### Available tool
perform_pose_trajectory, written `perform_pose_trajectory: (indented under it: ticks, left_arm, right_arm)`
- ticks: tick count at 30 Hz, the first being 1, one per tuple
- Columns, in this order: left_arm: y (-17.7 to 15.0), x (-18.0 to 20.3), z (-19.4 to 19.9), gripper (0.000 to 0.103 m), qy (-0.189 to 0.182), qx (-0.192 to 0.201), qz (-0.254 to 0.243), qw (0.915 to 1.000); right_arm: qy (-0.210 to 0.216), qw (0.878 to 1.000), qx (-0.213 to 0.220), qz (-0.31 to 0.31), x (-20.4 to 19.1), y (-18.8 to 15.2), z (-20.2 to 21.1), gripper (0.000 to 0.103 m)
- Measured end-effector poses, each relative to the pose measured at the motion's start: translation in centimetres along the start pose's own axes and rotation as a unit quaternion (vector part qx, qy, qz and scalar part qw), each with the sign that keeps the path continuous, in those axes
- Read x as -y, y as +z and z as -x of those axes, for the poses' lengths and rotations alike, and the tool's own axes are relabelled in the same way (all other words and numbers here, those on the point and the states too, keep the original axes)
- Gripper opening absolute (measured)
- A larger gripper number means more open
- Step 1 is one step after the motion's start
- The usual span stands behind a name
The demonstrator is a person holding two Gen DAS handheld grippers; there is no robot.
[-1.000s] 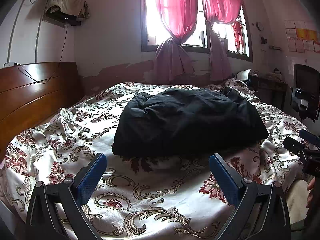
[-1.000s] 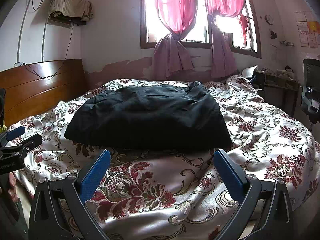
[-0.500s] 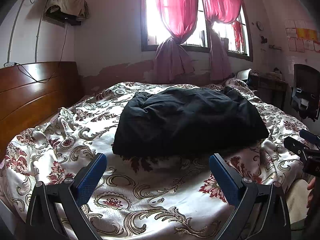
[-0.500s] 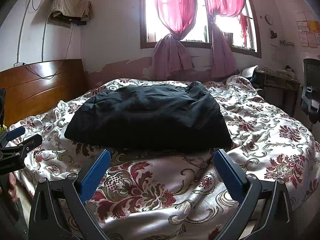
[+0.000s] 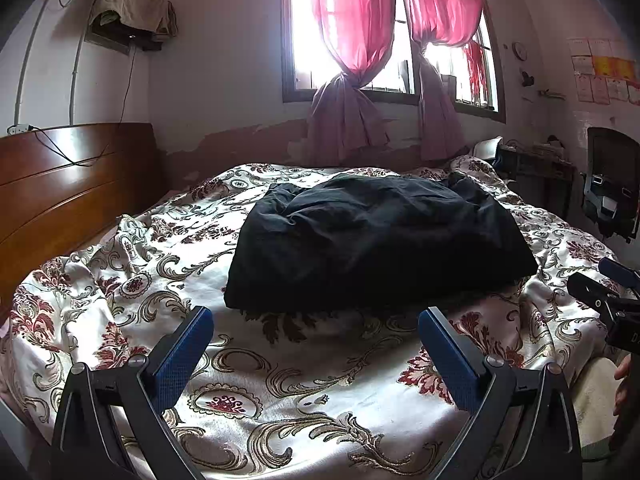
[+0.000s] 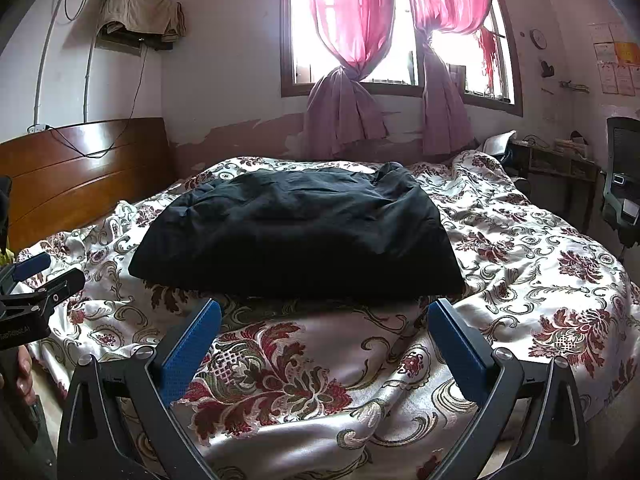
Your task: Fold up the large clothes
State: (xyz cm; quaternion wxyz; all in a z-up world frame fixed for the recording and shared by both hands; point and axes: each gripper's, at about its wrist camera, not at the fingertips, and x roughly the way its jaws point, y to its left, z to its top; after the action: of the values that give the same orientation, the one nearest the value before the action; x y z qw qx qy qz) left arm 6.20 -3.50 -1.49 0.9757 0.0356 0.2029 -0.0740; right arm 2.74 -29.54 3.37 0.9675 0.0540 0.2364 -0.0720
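We see a black garment (image 5: 376, 240) lying in a rumpled, roughly folded heap on the bed (image 5: 304, 392), and we take that garment as our landmark. It rests on the flowered bedspread about midway across the bed, its near edge fairly straight and its far side bunched into creases. On our side of the garment, above the bedspread and apart from the cloth, the left gripper (image 5: 316, 344) hangs with its blue-padded fingers (image 5: 182, 354) spread wide and nothing between them. The right gripper (image 6: 324, 338) sits likewise on our side of the garment, its jaws spread wide too and holding nothing, its pads clear of the cloth. In the left wrist view the right gripper shows to the right of the garment at the picture's edge; in the right wrist view the left gripper shows to the left of it. Beyond the garment stands a window with pink curtains (image 6: 352, 20) tied in knots, and to the left of the garment runs a wooden headboard (image 5: 68, 188)
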Motion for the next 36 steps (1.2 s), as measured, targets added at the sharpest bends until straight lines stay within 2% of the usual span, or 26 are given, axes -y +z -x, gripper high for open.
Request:
perform_pose_trajectory:
  ticks: [9, 19, 36]
  left_arm:
    - [-0.33, -0.06, 0.02, 0.103, -0.003, -0.007, 0.000, 1.0000]
    - [-0.66, -0.69, -0.19, 0.103, 0.027, -0.016, 0.006, 0.9995]
    - [-0.50, -0.70, -0.40, 0.103, 0.024, -0.019, -0.001, 0.9995]
  right_arm:
    - [0.000, 1.000, 0.001, 0.001, -0.04, 0.00, 0.03, 0.102]
    - [0.000, 1.000, 0.000, 0.001, 0.00, -0.09, 0.00, 0.102]
    - [0.003, 1.000, -0.001, 0.004, 0.17, -0.37, -0.07, 0.102]
